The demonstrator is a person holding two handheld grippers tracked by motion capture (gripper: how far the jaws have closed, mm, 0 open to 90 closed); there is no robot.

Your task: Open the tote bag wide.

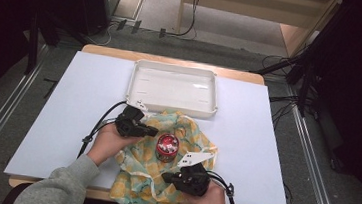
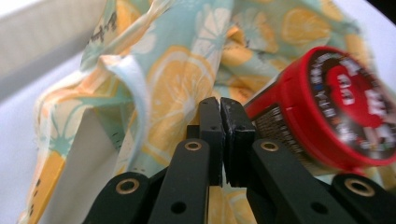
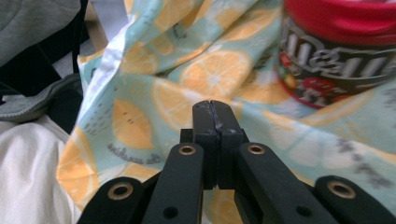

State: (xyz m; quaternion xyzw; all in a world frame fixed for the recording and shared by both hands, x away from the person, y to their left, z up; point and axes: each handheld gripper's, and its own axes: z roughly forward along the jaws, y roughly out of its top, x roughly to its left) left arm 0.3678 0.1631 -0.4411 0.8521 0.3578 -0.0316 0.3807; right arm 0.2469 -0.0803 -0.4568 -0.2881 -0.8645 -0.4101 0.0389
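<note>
Nearest the table's front edge, the right gripper (image 1: 167,177) was clenched with nothing between its jaws, its tips over a soft, crumpled cloth bag printed with yellow lemon slices on pale green (image 1: 147,176), part of which drooped over that edge. In the middle of the fabric lay a small round dark jar with a glossy red plastic lid (image 1: 167,147), and just to its left the left gripper (image 1: 154,131) was likewise pressed closed on nothing. Beyond them a shallow rectangular white plastic tray (image 1: 136,77) sat on the smooth white tabletop (image 1: 79,97), with the bag's far edge against its near wall.
</note>
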